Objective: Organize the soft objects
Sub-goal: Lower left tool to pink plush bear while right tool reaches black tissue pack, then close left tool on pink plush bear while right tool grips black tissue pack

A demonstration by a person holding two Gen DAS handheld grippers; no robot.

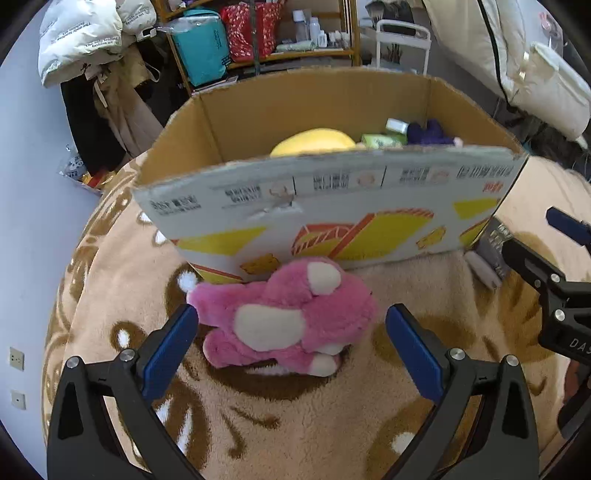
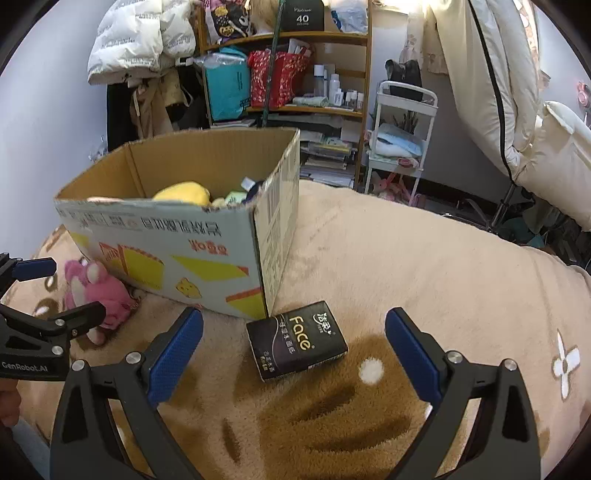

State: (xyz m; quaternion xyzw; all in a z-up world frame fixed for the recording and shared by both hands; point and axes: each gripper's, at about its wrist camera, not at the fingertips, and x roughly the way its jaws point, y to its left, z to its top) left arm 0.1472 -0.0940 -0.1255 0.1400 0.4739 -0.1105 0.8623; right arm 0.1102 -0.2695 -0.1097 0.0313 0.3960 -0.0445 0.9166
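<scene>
left gripper: wide open, fingers either side of the pink plush toy, not touching it yet
right gripper: wide open, holding nothing, black tissue pack lies between and just ahead of its fingers
plush toy location: on the beige blanket, against the front wall of the cardboard box
box contents: yellow plush, green packet, dark purple soft item
step in hand: likely grasp the pink toy, then drop it in the box
how to do well: push forward so the pads bracket the toy's body, not a limb; close firmly since plush squashes; lift clear of the box rim before releasing
readable text: "Face" on the tissue pack; "GenRobot.AI" on the gripper body; "40" on a dark sign on the shelf; box print is upside-down Chinese, not legible
</scene>
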